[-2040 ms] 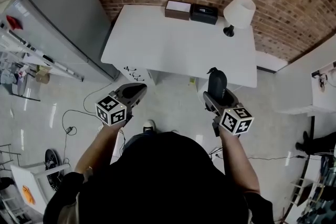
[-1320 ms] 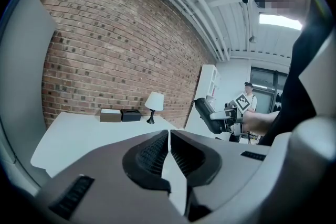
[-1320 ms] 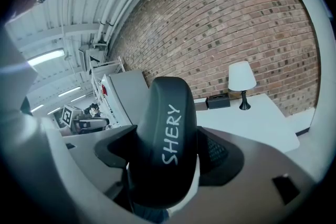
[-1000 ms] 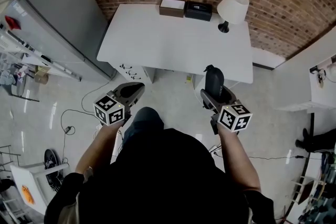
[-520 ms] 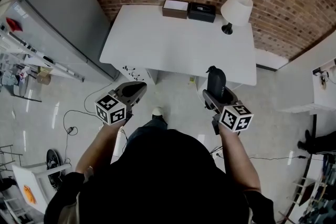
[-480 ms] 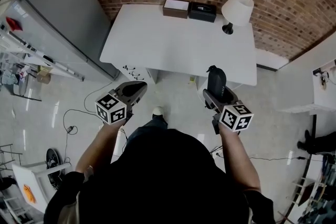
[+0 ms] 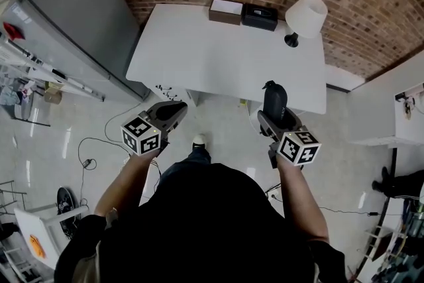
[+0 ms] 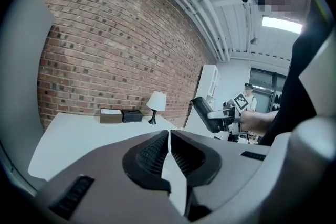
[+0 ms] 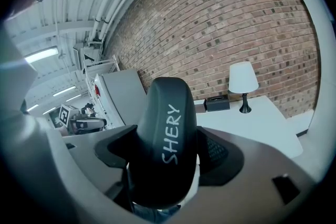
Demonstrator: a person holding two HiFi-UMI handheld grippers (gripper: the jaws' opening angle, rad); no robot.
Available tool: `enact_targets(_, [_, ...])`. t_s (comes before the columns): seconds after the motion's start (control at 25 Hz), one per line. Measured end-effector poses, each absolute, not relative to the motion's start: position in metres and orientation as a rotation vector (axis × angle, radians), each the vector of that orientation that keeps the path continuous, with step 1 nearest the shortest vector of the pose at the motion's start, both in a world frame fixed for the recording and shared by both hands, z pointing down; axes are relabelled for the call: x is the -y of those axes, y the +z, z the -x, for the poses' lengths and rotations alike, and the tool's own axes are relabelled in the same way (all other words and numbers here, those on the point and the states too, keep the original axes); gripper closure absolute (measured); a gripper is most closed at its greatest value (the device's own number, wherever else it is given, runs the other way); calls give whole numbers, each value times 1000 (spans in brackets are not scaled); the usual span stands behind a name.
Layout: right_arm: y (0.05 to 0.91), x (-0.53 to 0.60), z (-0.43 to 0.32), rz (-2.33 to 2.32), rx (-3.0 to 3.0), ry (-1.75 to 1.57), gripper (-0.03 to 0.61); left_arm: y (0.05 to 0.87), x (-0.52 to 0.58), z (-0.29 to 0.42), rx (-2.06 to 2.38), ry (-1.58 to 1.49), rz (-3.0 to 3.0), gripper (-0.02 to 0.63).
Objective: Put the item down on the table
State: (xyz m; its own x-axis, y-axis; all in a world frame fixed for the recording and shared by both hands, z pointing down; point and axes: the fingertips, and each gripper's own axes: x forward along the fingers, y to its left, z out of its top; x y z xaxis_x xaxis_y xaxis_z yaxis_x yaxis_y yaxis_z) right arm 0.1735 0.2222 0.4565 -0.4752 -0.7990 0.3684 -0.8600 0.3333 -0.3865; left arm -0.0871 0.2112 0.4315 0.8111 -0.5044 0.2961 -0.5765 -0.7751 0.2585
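A dark oblong case with white lettering stands between the jaws of my right gripper, which is shut on it. In the head view the case sticks forward out of the right gripper, in the air just short of the white table's near right edge. My left gripper hangs over the floor in front of the table. Its jaws are pressed together with nothing between them, as the left gripper view shows.
At the table's far edge stand a brown box, a black box and a white lamp against the brick wall. A grey cabinet flanks the table's left. Cables lie on the floor.
Both grippers stay in nearly the same place in front of the table. The person's foot has shifted below, and the view sways slightly.
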Motion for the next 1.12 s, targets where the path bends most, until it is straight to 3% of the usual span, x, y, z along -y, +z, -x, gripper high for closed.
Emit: enact_targets(1.12, [459, -118, -159, -1683, 2384, 859, 219, 438, -83, 87, 637, 329, -2688, 583])
